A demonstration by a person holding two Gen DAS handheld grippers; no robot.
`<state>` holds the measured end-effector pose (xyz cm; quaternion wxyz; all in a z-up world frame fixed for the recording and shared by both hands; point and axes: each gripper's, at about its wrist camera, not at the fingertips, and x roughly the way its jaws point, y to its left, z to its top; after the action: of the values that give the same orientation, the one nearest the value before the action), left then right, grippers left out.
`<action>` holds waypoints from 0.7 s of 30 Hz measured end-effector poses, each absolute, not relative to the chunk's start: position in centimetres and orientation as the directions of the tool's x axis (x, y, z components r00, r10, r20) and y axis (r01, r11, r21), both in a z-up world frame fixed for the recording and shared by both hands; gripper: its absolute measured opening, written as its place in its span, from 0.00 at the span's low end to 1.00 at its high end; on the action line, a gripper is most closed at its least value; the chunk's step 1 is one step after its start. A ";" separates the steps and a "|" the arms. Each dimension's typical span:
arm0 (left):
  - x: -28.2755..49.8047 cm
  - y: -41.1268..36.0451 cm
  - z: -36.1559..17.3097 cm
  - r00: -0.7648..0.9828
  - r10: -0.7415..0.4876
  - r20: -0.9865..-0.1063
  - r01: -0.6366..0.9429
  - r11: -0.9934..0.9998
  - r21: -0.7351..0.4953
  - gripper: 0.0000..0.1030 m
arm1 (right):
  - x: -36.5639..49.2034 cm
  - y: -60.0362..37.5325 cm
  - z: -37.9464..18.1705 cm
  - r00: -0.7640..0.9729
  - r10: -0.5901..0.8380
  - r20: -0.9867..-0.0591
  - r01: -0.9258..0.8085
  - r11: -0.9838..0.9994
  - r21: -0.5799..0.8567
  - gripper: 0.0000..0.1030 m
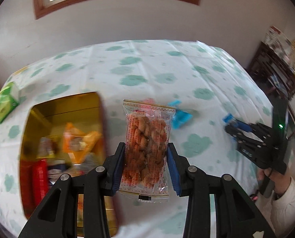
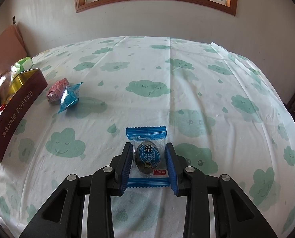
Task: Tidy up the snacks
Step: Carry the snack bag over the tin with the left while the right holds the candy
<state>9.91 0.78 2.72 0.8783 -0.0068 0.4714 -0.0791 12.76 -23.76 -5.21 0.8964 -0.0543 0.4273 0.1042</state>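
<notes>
My left gripper (image 1: pixel 146 150) is shut on a clear packet of twisted fried dough (image 1: pixel 146 138), held above the tablecloth just right of the open gold tin (image 1: pixel 68 107), which holds several wrapped snacks. My right gripper (image 2: pixel 149 156) is shut on a blue-edged packet with a dark round snack (image 2: pixel 147 154), low over the cloth; in the left wrist view the right gripper (image 1: pixel 229 127) appears at the right, in a person's hand. A pink wrapped snack (image 2: pixel 57 91) and a light blue wrapped snack (image 2: pixel 70 97) lie on the cloth beside the tin's maroon side (image 2: pixel 18 115).
A white tablecloth with green clouds (image 2: pixel 187 79) covers the table. A green carton (image 1: pixel 5 103) stands at the far left behind the tin. Dark wooden furniture (image 1: pixel 276 75) stands beyond the table's right edge. A wall with a window is behind.
</notes>
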 end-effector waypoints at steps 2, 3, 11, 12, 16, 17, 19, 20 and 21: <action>10.0 2.5 2.7 0.546 -0.122 -0.829 0.095 0.992 -0.084 0.36 | 12.8 -23.8 -5.2 0.613 0.141 -0.777 -0.233 0.972 -0.007 0.33; 10.1 3.5 2.7 0.545 -0.107 -0.832 0.070 0.994 -0.082 0.36 | 12.8 -23.8 -5.2 0.613 0.141 -0.777 -0.233 0.972 -0.007 0.33; 10.5 9.0 2.2 0.539 -0.011 -0.843 -0.050 0.998 -0.045 0.36 | 12.7 -23.8 -5.2 0.613 0.140 -0.777 -0.233 0.972 -0.009 0.33; 10.7 9.7 1.9 0.534 0.000 -0.846 -0.065 0.997 -0.041 0.36 | 12.7 -23.8 -5.2 0.613 0.140 -0.777 -0.233 0.972 -0.009 0.33; 10.8 11.2 0.8 0.510 0.020 -0.860 -0.098 0.995 -0.034 0.36 | 12.7 -23.7 -5.2 0.613 0.140 -0.777 -0.233 0.972 -0.009 0.33; 10.9 11.5 0.4 0.501 0.023 -0.865 -0.105 0.994 -0.035 0.36 | 12.7 -23.7 -5.3 0.613 0.140 -0.777 -0.233 0.972 -0.009 0.33; 11.1 11.9 -0.1 0.490 0.028 -0.871 -0.112 0.993 -0.032 0.36 | 12.7 -23.7 -5.3 0.613 0.139 -0.777 -0.233 0.972 -0.010 0.33; 11.1 12.1 -0.3 0.486 0.031 -0.874 -0.118 0.993 -0.030 0.36 | 12.7 -23.7 -5.3 0.613 0.139 -0.777 -0.233 0.972 -0.010 0.33; 11.2 12.3 -0.4 0.482 0.031 -0.876 -0.123 0.992 -0.032 0.36 | 12.7 -23.7 -5.3 0.614 0.139 -0.777 -0.233 0.972 -0.010 0.33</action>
<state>11.17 12.29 -0.42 0.8596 -0.0450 0.5070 0.0448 12.73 -23.70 -5.26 0.8965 -0.0550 0.4272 0.1038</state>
